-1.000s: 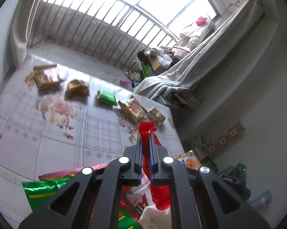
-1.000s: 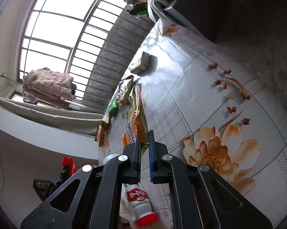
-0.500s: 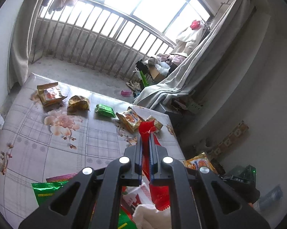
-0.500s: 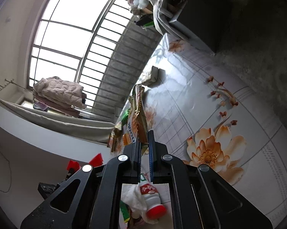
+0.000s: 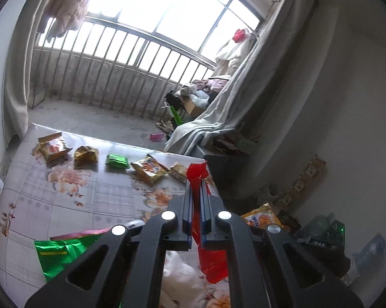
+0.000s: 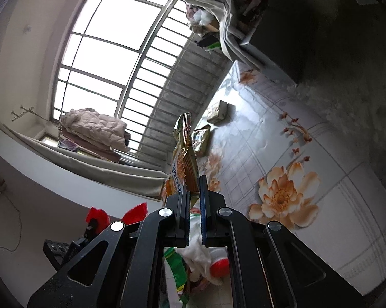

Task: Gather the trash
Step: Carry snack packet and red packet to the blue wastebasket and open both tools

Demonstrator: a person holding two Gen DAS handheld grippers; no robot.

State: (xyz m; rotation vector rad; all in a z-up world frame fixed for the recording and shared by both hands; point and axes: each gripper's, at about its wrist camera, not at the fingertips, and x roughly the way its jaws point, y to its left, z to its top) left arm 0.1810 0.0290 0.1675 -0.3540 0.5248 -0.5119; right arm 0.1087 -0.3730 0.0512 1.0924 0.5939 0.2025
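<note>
1. Our left gripper (image 5: 198, 200) is clamped on a red wrapper (image 5: 213, 264), which sticks out past the fingertips and hangs crumpled below them, held above the near end of the floral tablecloth (image 5: 64, 205).
2. Our right gripper (image 6: 194, 197) is clamped on an orange snack packet (image 6: 184, 154), which stands up past the fingertips, lifted off the cloth.
3. Along the far edge of the table we see a row of five pieces, well apart from both grippers: an opened gold packet (image 5: 53, 147), a crumpled gold wrapper (image 5: 86, 154), a green wrapper (image 5: 117, 161), an orange-and-gold packet (image 5: 149, 169) and a small gold packet (image 5: 178, 170) just beside it.
4. Below the left gripper lies a heap: a shiny green bag (image 5: 62, 251), a pink strip touching its upper edge, and white tissue (image 5: 182, 279).
5. Under the right gripper we see a white bottle with a red cap (image 6: 217, 267) among tissue and green foil.
6. Beyond the table, barred window railings (image 5: 115, 77), a grey curtain (image 5: 244, 97) and piled clothes crowd the far corner.
7. Nothing lies between either gripper and the heap beneath.
</note>
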